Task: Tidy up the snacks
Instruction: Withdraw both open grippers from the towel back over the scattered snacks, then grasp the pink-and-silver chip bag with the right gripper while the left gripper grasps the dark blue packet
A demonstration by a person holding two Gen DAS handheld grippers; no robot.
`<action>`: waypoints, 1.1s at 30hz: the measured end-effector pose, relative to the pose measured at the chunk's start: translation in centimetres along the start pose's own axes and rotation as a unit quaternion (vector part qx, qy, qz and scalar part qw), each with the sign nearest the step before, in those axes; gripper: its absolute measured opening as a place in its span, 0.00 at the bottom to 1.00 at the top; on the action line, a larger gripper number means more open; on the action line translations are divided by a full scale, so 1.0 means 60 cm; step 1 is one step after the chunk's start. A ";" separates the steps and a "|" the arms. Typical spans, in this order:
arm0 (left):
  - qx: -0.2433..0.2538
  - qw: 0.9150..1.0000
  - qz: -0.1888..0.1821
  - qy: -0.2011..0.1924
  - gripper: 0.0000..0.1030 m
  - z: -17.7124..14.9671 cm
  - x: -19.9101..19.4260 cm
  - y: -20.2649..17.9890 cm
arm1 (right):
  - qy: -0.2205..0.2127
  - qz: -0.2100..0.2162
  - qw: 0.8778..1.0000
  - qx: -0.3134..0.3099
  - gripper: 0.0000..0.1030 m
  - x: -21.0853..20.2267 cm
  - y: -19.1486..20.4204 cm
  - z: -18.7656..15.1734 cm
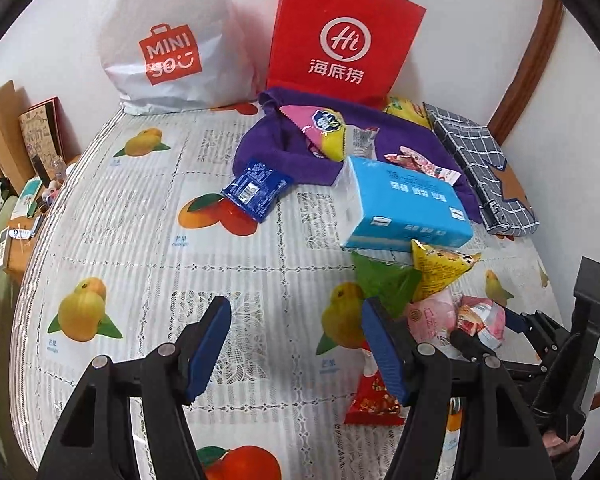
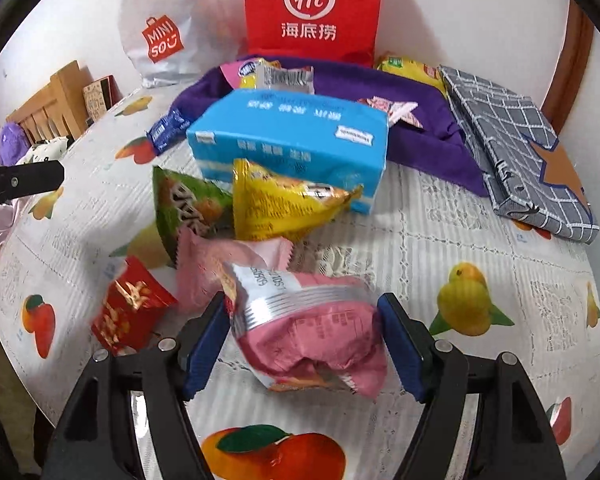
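Snack packets lie on a fruit-print tablecloth. In the right wrist view a pink and silver packet sits between the wide-apart fingers of my right gripper, touching both pads; the jaws look open around it. Beside it lie a pale pink packet, a red packet, a green packet and a yellow packet. My left gripper is open and empty over the cloth; the same green, yellow and red packets lie by its right finger. A dark blue packet lies further back.
A blue tissue box stands mid-table. Behind it a purple cloth holds more packets. A red paper bag and white Miniso bag stand against the wall. A grey checked folded box lies right. The table's left edge drops toward clutter.
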State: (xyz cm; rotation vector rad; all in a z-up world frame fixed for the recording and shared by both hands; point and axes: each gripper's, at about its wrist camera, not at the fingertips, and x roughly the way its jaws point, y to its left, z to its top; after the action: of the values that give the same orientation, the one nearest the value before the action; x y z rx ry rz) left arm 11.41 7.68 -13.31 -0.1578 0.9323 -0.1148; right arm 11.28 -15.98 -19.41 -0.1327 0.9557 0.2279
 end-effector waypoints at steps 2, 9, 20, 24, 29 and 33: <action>-0.003 1.000 0.001 0.005 0.64 0.002 0.008 0.004 | -0.006 0.002 1.000 0.005 0.64 -0.001 -0.009 -0.001; -0.009 1.000 0.007 0.014 0.64 0.010 0.033 0.014 | -0.030 -0.013 0.999 0.008 0.62 -0.025 -0.042 -0.005; -0.011 0.999 0.016 0.028 0.64 0.042 0.083 0.018 | -0.058 -0.024 0.997 0.041 0.62 -0.032 -0.090 0.012; -0.007 0.999 0.017 0.029 0.64 0.060 0.105 0.024 | -0.063 -0.032 0.996 0.049 0.62 -0.017 -0.102 0.023; -0.007 0.999 0.030 0.037 0.64 0.086 0.141 0.041 | -0.063 -0.042 0.995 0.065 0.62 0.008 -0.119 0.036; -0.003 0.999 0.037 0.039 0.64 0.109 0.165 0.049 | -0.055 -0.030 0.995 0.083 0.62 0.023 -0.135 0.051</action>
State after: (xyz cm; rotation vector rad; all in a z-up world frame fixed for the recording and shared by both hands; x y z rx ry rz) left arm 22.60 9.46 -17.84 -0.1246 1.0151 -0.0509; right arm 16.48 -22.96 -18.73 0.0038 0.8566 0.0985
